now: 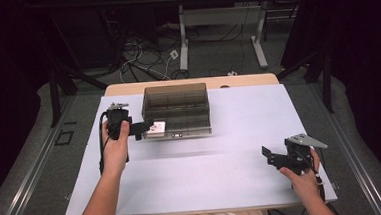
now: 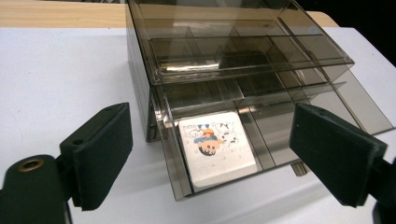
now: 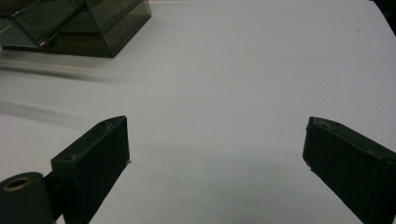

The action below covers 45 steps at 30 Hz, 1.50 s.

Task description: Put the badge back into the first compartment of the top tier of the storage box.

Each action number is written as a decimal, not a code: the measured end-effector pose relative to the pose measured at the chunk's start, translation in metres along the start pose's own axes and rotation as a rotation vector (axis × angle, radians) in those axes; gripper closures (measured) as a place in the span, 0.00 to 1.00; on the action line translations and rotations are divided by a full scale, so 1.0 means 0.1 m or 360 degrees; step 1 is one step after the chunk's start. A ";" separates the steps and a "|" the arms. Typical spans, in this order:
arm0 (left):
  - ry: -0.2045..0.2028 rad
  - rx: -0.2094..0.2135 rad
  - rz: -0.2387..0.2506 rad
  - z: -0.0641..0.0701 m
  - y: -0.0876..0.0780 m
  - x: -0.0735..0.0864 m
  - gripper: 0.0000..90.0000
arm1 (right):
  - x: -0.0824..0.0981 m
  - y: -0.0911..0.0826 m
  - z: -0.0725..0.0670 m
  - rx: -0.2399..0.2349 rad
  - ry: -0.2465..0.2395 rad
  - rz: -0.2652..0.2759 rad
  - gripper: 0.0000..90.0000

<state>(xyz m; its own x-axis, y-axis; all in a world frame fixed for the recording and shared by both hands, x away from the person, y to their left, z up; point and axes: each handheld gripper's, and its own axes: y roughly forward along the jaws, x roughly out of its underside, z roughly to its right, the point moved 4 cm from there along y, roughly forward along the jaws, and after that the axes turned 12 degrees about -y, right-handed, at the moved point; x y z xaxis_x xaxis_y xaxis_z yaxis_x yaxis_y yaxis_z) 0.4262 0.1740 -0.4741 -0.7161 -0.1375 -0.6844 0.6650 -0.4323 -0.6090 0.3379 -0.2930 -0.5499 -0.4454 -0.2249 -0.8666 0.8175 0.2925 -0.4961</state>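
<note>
My left hand-held gripper (image 2: pixel 210 154), jaws apart, faces the light, rigid white printed square tile (image 2: pixel 217 147) in the smoked-plastic drawer (image 2: pixel 170 154); I would pinch its edges.

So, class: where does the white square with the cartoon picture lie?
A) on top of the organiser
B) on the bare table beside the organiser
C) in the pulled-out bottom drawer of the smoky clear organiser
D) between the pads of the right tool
C: the white square lies flat in the left compartment of the open bottom drawer of the organiser.
</note>
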 end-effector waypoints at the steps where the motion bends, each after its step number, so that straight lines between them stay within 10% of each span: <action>1: 0.0015 0.0010 0.0001 0.00 -0.01 0.01 0.13 | 0.00 0.00 0.00 -0.0003 0.0000 -0.0003 0.08; 16: 0.0248 0.0068 0.0046 -0.05 -0.19 0.14 0.00 | 0.01 -0.02 0.02 0.0019 0.0002 0.0027 0.08; 45: 0.0201 0.0002 0.0060 -0.53 -0.27 0.71 0.00 | 0.01 -0.04 0.04 0.0025 -0.0003 0.0038 0.08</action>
<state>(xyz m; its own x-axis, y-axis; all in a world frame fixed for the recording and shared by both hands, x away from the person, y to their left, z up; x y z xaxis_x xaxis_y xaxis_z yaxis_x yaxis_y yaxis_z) 0.3683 0.2238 -0.5274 -0.6582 -0.0405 -0.7517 0.6906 -0.4300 -0.5815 0.3358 -0.2981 -0.5486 -0.4252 -0.2197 -0.8780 0.8336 0.2828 -0.4745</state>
